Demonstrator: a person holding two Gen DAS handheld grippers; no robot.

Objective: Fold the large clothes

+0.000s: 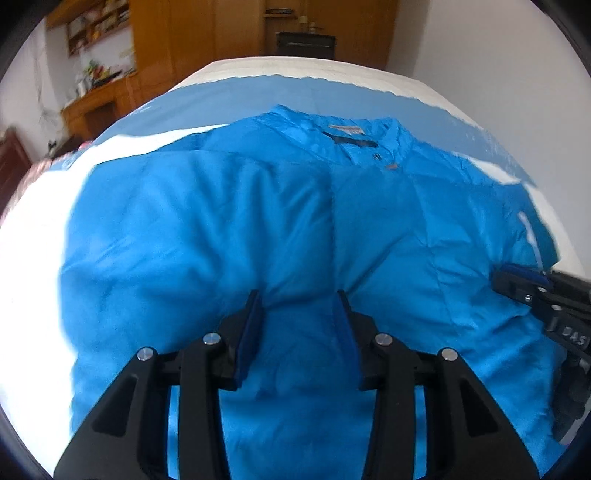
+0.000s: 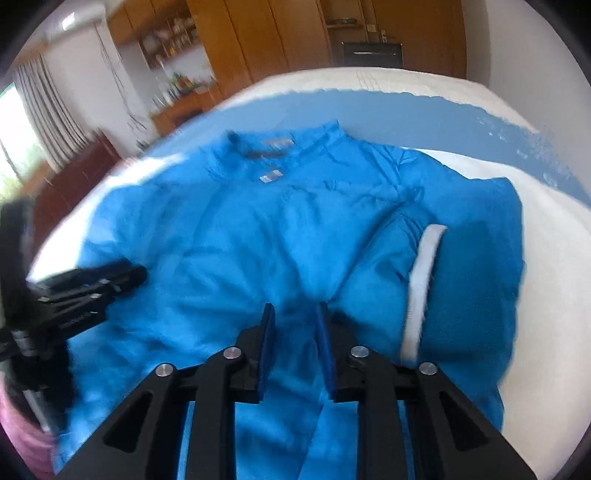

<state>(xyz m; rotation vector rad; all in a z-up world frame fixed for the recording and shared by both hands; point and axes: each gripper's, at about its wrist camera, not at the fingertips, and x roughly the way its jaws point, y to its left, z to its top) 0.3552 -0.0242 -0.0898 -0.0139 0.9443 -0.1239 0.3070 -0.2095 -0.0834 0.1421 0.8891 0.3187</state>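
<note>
A large bright blue puffer jacket (image 1: 280, 229) lies front up on the bed, collar at the far end; it also shows in the right wrist view (image 2: 258, 236). Its right sleeve with a white cuff stripe (image 2: 421, 280) is folded in over the body. My left gripper (image 1: 300, 295) is open, its jaws apart just above the jacket's lower middle, with nothing held. My right gripper (image 2: 295, 306) is open too, its gap narrower, over the jacket's lower part. Each gripper shows at the edge of the other's view: the right one (image 1: 517, 280), the left one (image 2: 110, 277).
The bed has a white sheet (image 2: 546, 295) and a blue cover (image 1: 236, 92) under the collar end. Wooden wardrobes (image 2: 258, 44) and shelves (image 1: 99, 26) stand beyond the bed's far end. A dark red cabinet (image 2: 74, 177) stands left of the bed.
</note>
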